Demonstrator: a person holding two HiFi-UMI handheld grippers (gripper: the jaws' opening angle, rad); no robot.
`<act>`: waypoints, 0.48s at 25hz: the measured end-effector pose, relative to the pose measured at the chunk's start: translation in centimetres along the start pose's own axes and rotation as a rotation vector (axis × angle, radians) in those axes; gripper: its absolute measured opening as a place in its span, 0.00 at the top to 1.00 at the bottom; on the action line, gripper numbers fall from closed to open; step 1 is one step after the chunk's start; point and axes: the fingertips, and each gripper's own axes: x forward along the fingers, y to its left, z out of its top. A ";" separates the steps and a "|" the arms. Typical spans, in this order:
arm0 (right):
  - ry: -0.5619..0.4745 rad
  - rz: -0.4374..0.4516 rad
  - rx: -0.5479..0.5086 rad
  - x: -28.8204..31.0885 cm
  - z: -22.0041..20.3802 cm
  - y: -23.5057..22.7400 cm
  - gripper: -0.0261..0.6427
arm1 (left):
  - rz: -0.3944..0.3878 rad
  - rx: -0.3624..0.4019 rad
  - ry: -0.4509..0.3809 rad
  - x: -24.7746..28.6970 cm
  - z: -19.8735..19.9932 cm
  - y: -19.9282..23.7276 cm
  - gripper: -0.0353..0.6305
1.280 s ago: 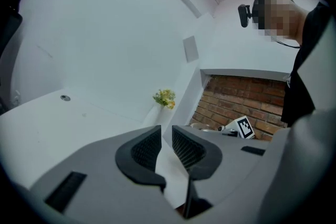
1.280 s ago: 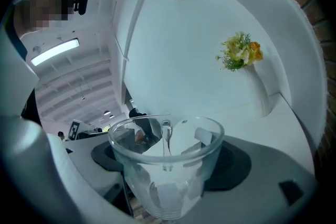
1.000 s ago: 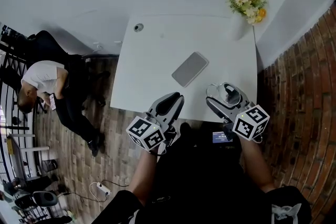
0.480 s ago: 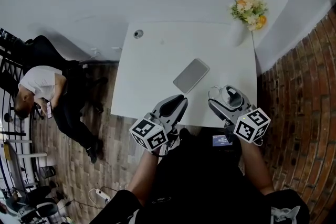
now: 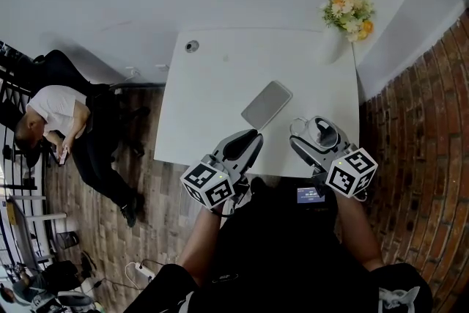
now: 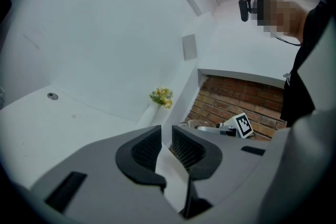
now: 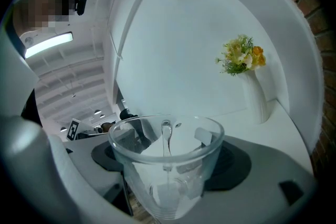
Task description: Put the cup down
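Observation:
A clear glass cup sits between the jaws of my right gripper, which is shut on it; the cup is upright with its rim toward the camera. In the head view the cup hangs over the front right part of the white table, held by the right gripper. My left gripper hovers at the table's front edge. Its jaws are nearly together with nothing between them.
A grey phone lies flat near the table's middle. A white vase with yellow flowers stands at the far right corner. A brick wall runs along the right. A seated person is on the left, off the table.
Both grippers have shifted only slightly; the right one still holds the cup in about the same spot. The person at the left has moved a little.

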 end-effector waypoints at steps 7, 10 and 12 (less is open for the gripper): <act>0.032 0.009 -0.019 1.3 -0.4 -2.2 0.33 | -0.030 0.008 0.057 1.2 -0.8 -0.7 0.86; 0.060 0.019 -0.048 3.1 -1.1 -3.8 0.33 | -0.021 0.039 0.086 1.9 -1.2 -0.5 0.86; 0.076 0.027 -0.061 4.8 -1.7 -4.9 0.33 | -0.013 0.053 0.108 2.3 -1.5 0.1 0.86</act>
